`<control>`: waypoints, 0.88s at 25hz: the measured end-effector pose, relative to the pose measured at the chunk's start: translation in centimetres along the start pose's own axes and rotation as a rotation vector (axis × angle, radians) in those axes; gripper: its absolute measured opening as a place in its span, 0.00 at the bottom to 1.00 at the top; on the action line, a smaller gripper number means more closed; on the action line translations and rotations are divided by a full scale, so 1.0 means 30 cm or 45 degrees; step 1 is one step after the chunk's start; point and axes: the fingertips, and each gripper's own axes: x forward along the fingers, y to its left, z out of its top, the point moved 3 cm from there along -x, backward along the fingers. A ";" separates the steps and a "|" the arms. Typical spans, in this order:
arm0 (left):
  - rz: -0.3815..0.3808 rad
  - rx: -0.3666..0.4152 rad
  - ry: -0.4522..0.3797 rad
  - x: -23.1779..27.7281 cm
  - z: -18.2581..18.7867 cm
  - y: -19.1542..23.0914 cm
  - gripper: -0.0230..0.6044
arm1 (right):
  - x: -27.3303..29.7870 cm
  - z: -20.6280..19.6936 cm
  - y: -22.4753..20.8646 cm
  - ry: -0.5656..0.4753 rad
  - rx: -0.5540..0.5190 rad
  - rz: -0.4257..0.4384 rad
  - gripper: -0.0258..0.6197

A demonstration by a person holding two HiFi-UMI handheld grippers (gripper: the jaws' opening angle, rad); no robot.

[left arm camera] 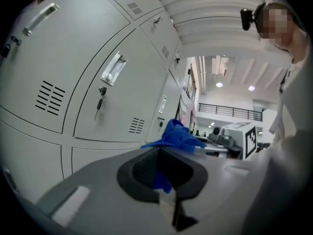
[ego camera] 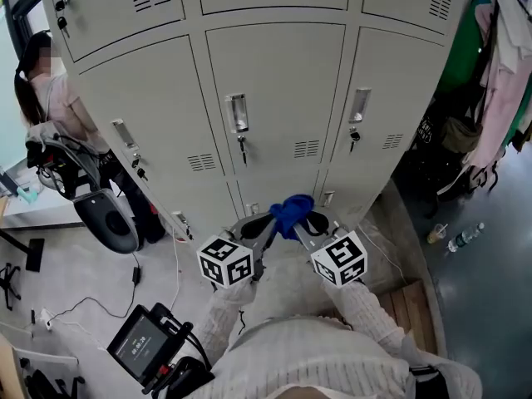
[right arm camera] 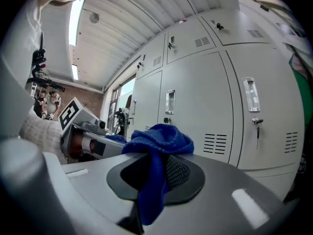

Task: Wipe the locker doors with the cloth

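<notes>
Pale grey metal locker doors (ego camera: 274,90) fill the bkgd in stacked rows, each w/ a chrome recessed handle (ego camera: 238,113), a key hanging in the lock (ego camera: 242,150) and a small vent grille (ego camera: 306,149).

Bright blue bunched cloth (ego camera: 291,213) (left arm camera: 177,135) (right arm camera: 157,140) sits low, in front of the bottom row of doors, held betw. both tools. Can't tell if it touches a door.

Left gripper (ego camera: 264,227) (left arm camera: 161,165): jaws closed tight on the cloth, a fold pinched in the seam, rest puffing out past the tips. Right gripper (ego camera: 307,221) (right arm camera: 154,170): jaws also clamped on it, w/ a strip hanging down betw. the dark pads and the bulk heaped on top. Tips of the two tools nearly meet at the cloth, marker cubes angled back toward the wearer's white knit sleeves (ego camera: 366,306).

Further out, head view:
- Left: a person (ego camera: 50,98) stands by the locker end, near black exercise-type equipment (ego camera: 104,214).
- Lower left, on the floor: black unit w/ a screen (ego camera: 141,343), cables trailing.
- Right: hanging clothes, pink and green (ego camera: 503,65); two small bottles (ego camera: 464,237) on the dark floor.
</notes>
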 end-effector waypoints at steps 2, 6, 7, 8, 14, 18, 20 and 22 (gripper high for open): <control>-0.002 0.023 -0.005 -0.014 -0.016 -0.039 0.04 | -0.024 -0.009 0.008 -0.020 0.064 -0.014 0.11; -0.004 0.005 -0.061 -0.035 -0.037 -0.083 0.04 | -0.072 -0.031 0.021 -0.046 0.177 0.000 0.11; 0.008 0.004 -0.077 -0.037 -0.039 -0.081 0.04 | -0.082 -0.038 0.025 -0.051 0.189 0.006 0.11; 0.023 0.004 -0.085 -0.037 -0.042 -0.079 0.04 | -0.091 -0.046 0.029 -0.057 0.204 0.008 0.11; -0.011 -0.021 -0.048 -0.001 -0.066 -0.113 0.04 | -0.123 -0.072 0.010 -0.053 0.243 -0.008 0.12; -0.014 -0.008 -0.027 0.003 -0.066 -0.116 0.04 | -0.133 -0.035 -0.021 -0.054 0.195 -0.007 0.12; -0.008 0.005 -0.029 0.009 -0.053 -0.112 0.04 | -0.135 -0.012 -0.019 -0.048 0.133 0.000 0.12; -0.013 0.015 -0.035 0.018 -0.041 -0.117 0.04 | -0.136 -0.004 -0.017 -0.048 0.111 0.002 0.12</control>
